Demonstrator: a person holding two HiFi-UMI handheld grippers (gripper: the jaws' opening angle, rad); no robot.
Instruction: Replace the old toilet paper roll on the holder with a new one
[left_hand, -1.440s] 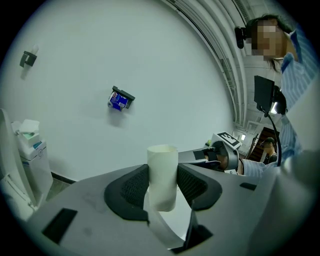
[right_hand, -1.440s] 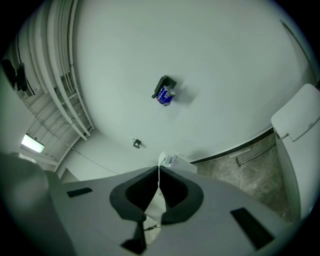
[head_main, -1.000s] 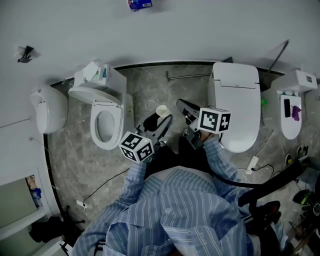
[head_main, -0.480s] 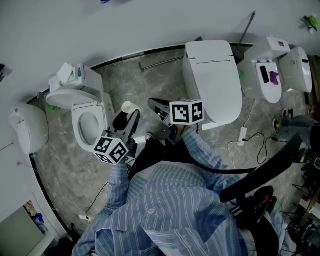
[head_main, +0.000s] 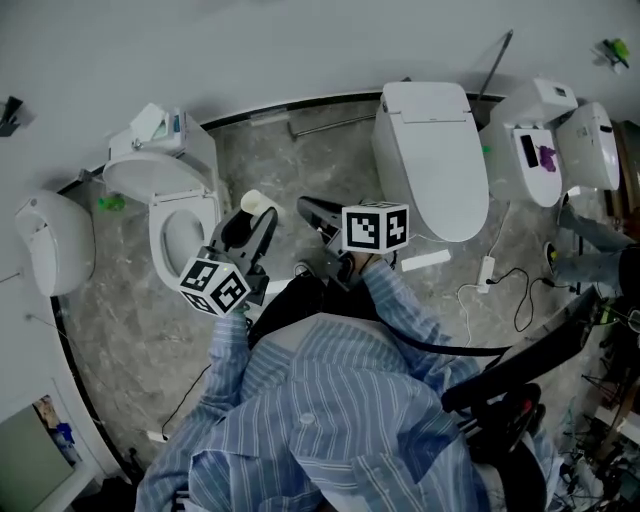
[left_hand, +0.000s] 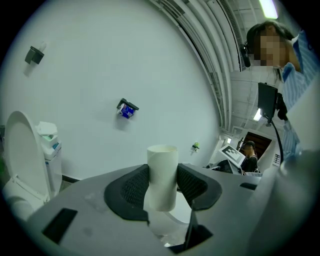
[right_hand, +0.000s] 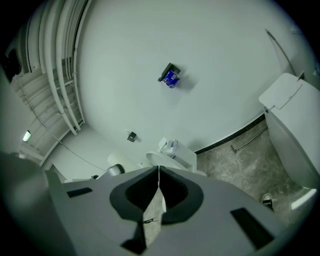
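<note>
**A:** What is the left claw (left_hand: 162, 186) carrying?

**B:** It is gripping a bare cardboard tube (left_hand: 162, 165). The tube is standing upright with the pads pressing on its lower half from both sides, so the jaws are sitting a tube's width apart. In the head view the tube is hanging above the stone floor (head_main: 130, 300), just beside the open toilet (head_main: 158, 245).

**A:** And the right claw (right_hand: 158, 172)?

**B:** It is pinched fully together with nothing between the jaws, and it is pointing toward the wall.

**A:** So the old roll is off?

**B:** I am judging so, since the tube looks like a spent core. No full roll is showing in any view. A small bracket with something blue on it (right_hand: 170, 77) is sitting on the wall, but I cannot tell whether that is the holder.

**A:** How should this step be handled?

**B:** I am thinking gently. Thin cardboard crushes easily, so the squeeze should be light and the tube kept upright while it is being taken somewhere to set down. The right claw is free, so it is probably the better one for fetching the new roll.
</note>
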